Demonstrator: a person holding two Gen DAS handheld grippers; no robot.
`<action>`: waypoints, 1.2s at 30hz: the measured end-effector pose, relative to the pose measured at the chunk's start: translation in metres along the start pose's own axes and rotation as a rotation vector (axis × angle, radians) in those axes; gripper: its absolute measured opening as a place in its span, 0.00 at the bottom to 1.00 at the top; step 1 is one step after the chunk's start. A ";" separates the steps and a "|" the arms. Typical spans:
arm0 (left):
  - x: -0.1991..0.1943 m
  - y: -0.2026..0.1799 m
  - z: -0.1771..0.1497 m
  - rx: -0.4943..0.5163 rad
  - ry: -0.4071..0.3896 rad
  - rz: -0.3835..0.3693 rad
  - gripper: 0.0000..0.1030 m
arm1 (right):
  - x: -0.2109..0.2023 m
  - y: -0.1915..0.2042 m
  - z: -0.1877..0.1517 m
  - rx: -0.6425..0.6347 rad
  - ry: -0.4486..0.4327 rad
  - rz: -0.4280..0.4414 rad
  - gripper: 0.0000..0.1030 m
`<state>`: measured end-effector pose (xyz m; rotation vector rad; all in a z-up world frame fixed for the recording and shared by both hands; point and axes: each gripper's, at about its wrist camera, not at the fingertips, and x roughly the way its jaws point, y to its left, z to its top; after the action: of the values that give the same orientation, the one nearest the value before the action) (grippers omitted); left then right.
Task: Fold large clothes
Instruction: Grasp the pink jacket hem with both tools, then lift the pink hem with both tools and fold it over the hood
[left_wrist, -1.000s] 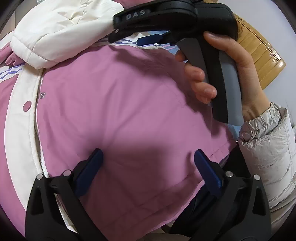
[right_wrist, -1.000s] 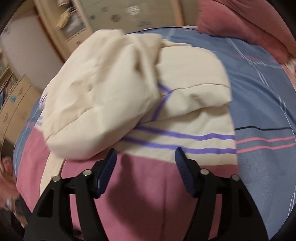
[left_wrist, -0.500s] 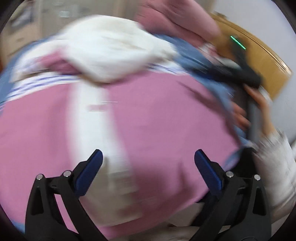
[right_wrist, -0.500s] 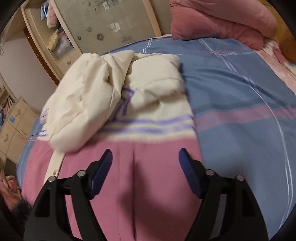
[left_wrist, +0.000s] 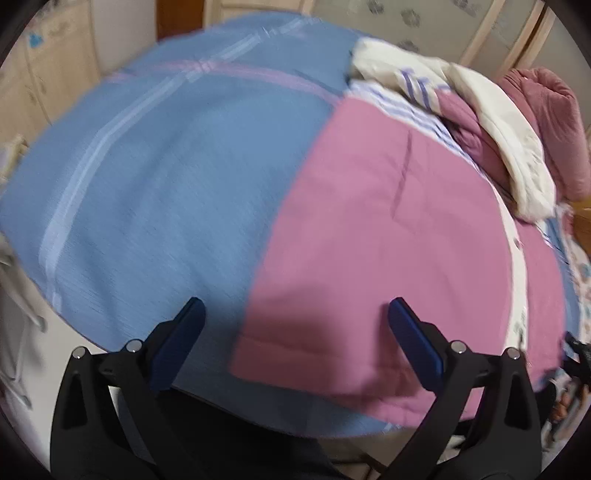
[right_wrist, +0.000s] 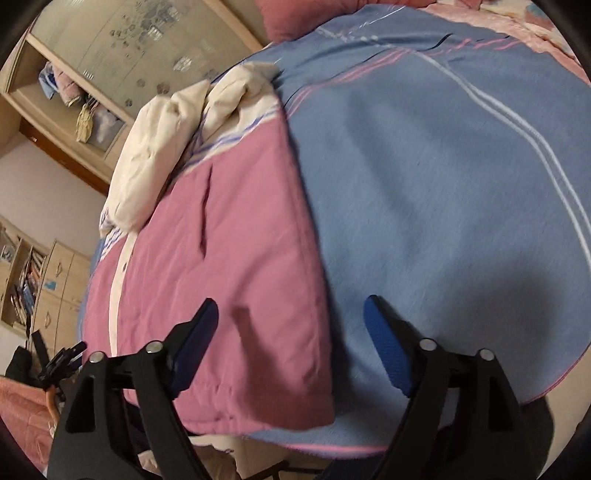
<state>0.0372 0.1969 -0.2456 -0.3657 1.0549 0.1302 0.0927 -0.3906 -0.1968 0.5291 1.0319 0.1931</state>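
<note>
Left wrist view: your left gripper (left_wrist: 295, 332) has its jaws wide apart, nothing between the pads. It hangs over the near left hem corner of the pink coat (left_wrist: 388, 221), which lies flat on the blue bedspread (left_wrist: 166, 166), cream sleeves (left_wrist: 498, 122) piled across the collar end. The picture is smeared, so slow down before you commit. Drop the jaws so one pad goes under the hem edge and one on top; catch the whole padded thickness, not only the top layer.

Right wrist view: your right gripper (right_wrist: 291, 325) has just been opening its jaws and they stand apart and empty. Below them is the coat's (right_wrist: 229, 258) right side edge and near hem corner, with the bedspread (right_wrist: 443, 166) under the right pad. Shift a little over the pink so both pads straddle the corner, not the bedding. The left gripper's tip (right_wrist: 62, 360) shows at the far corner, so you look set for a two-corner pick. Likely next: grip both corners level, lift together, carry the hem toward the sleeves (right_wrist: 159, 147). Uneven lift would skew the fold.
</note>
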 end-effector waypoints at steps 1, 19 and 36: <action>0.002 0.000 -0.002 0.002 0.012 -0.010 0.98 | 0.000 0.001 -0.002 0.002 0.005 0.004 0.80; -0.003 -0.003 -0.003 -0.007 -0.018 -0.110 0.87 | 0.006 0.009 -0.028 0.032 0.037 0.112 0.83; -0.041 0.011 0.018 -0.054 -0.059 -0.340 0.24 | -0.026 0.031 -0.001 0.048 -0.039 0.344 0.19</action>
<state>0.0289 0.2167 -0.2042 -0.5808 0.9191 -0.1343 0.0814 -0.3736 -0.1614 0.7503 0.9046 0.4609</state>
